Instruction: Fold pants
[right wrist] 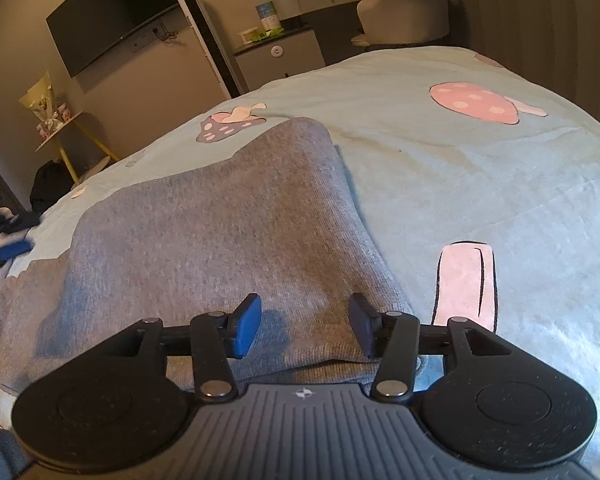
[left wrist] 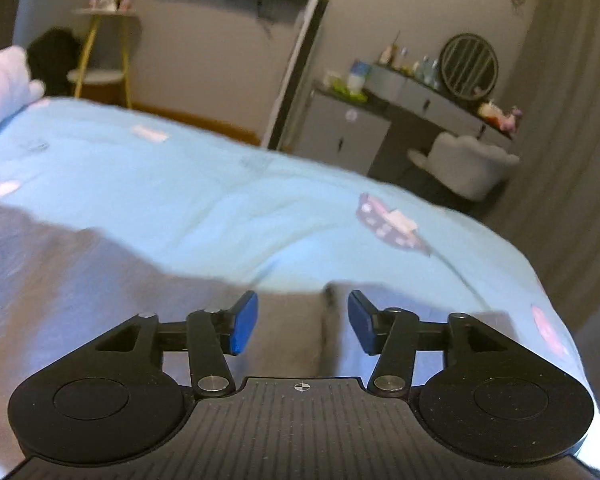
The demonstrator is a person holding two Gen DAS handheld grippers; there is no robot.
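Note:
The grey pants (right wrist: 220,232) lie folded on a light blue bedspread (right wrist: 480,184) printed with pink mushrooms. In the right wrist view my right gripper (right wrist: 304,325) hangs over the near edge of the folded stack. Its blue pads (right wrist: 246,326) stand apart and nothing is pinched between them. The left wrist view is blurred. It shows the grey pants (left wrist: 80,288) spread below and to the left, with a cloth seam running under my left gripper (left wrist: 302,320). That gripper's pads (left wrist: 244,322) are also wide apart and hold nothing.
The bed edge drops off at the right (left wrist: 556,320). A white chair (left wrist: 466,166) and a dressing table (left wrist: 428,100) with a round mirror stand beyond it. A pink pillow (left wrist: 4,88) lies at the far left. A blurred blue and black shape (right wrist: 10,252) sits at the bed's left edge.

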